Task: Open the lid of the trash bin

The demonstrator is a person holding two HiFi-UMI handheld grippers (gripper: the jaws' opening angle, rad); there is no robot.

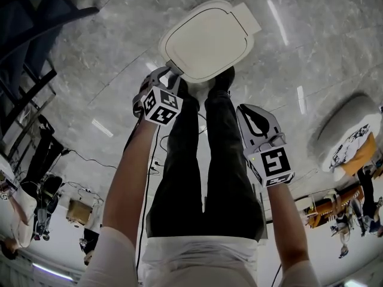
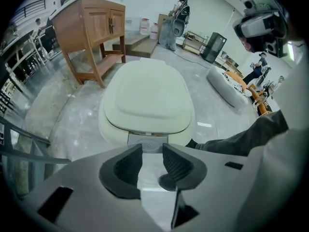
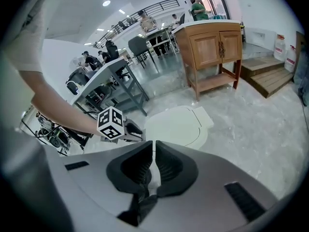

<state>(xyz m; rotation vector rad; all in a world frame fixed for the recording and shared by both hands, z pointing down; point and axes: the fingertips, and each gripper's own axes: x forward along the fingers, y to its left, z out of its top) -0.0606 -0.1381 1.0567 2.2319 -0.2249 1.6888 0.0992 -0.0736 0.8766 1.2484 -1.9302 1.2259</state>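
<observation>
Grey marble floor (image 1: 311,52) carries the cream, rounded plastic trash bin (image 2: 108,129), its lid (image 1: 206,40) apparently down. Left gripper (image 2: 152,149) hangs at the lid's near edge, jaws spread and empty, likely to catch it. Right gripper (image 3: 153,146) waits aside, jaws together on nothing.

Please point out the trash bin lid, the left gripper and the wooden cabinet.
trash bin lid (image 1: 206,40), head view, middle of its top.
left gripper (image 2: 152,150), left gripper view, midway between its open fingertips.
wooden cabinet (image 2: 99,23), left gripper view, its door front.
</observation>
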